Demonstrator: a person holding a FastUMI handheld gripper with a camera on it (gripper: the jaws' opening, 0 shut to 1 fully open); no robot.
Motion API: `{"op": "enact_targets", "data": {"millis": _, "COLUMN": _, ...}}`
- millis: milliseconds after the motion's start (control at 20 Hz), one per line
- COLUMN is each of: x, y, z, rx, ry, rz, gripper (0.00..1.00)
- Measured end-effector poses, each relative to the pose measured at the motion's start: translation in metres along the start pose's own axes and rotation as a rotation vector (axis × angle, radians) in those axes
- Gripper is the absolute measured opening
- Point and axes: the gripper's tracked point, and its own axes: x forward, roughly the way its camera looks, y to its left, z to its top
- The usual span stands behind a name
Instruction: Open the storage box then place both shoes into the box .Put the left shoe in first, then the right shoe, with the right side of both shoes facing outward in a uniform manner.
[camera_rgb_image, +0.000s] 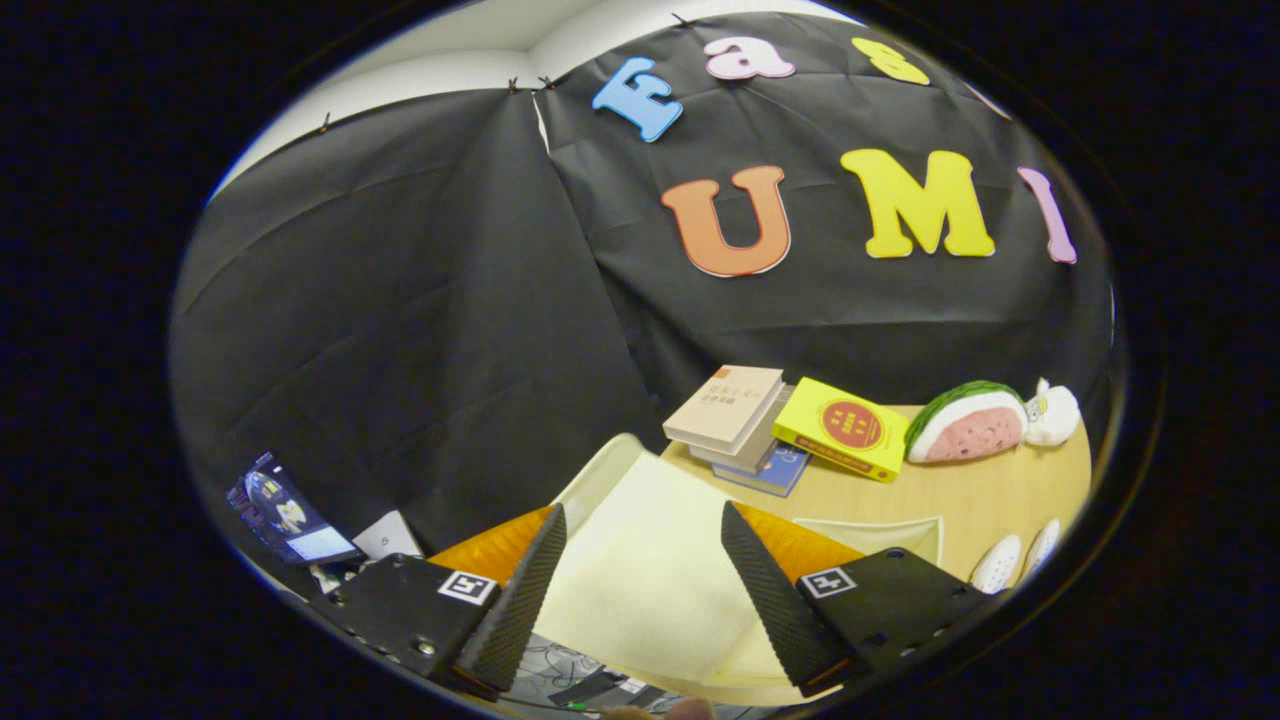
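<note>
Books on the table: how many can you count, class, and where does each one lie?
4, perhaps more hidden. Beyond the open claw: a tan book tops a stack over a grey book and a blue book; a yellow book lies beside the watermelon plush.

I'm looking along my gripper (640, 590) at two black fingers (525, 600) with a ribbed, finely textured inner face, each tapering to a wedge tip. Orange pieces are showing behind them. Each black mounting block is carrying a white square tag with a black pattern and small silver screws.
</note>
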Motion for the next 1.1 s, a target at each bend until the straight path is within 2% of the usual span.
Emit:
{"op": "enact_targets", "data": {"millis": 350, "x": -0.043, "y": -0.079, "z": 0.017, "rx": 0.017, "ry": -0.092, "rz": -0.121, "gripper": 0.95}}
{"op": "enact_targets", "data": {"millis": 700, "x": -0.133, "y": -0.243, "z": -0.003, "rx": 0.044, "ry": -0.161, "rz": -0.374, "gripper": 0.95}}
{"op": "enact_targets", "data": {"millis": 900, "x": -0.161, "y": -0.339, "z": -0.061, "rx": 0.072, "ry": -0.077, "rz": -0.481, "gripper": 0.95}}
{"op": "enact_targets", "data": {"millis": 1100, "x": -0.159, "y": -0.4, "z": -0.154, "rx": 0.113, "ry": 0.098, "rz": -0.498, "gripper": 0.95}}
